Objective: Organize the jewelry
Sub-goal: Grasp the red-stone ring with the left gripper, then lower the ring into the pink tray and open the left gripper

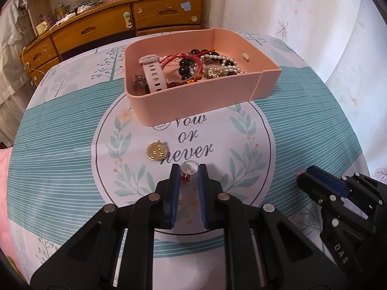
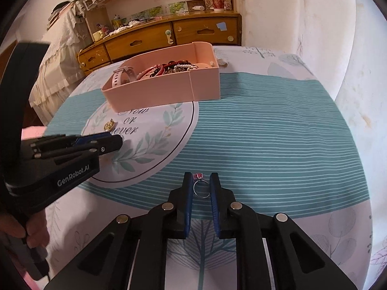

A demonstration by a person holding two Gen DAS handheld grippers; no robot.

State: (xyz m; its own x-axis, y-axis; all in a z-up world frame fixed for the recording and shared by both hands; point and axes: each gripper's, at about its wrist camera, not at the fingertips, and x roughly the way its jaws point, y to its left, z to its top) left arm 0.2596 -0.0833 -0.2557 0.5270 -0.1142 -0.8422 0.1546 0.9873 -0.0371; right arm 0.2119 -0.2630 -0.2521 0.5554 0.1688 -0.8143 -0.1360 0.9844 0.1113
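Observation:
My left gripper (image 1: 189,172) is shut on a small ring with a clear stone and a red bead (image 1: 189,170), low over the tablecloth's printed circle. A round gold pendant (image 1: 156,151) lies just left of it, also visible in the right wrist view (image 2: 108,125). My right gripper (image 2: 201,181) is shut on a silver ring with a pink stone (image 2: 201,188) on the teal stripes. Farther back stands the pink jewelry box (image 1: 193,101) (image 2: 157,91), which holds a white watch (image 1: 152,72), black and pearl bead strings and red cords.
The right gripper (image 1: 312,176) shows at the lower right of the left wrist view. The left gripper (image 2: 113,142) and the hand holding it show at the left of the right wrist view. A wooden dresser (image 1: 121,21) stands behind the table, and a wall is to the right.

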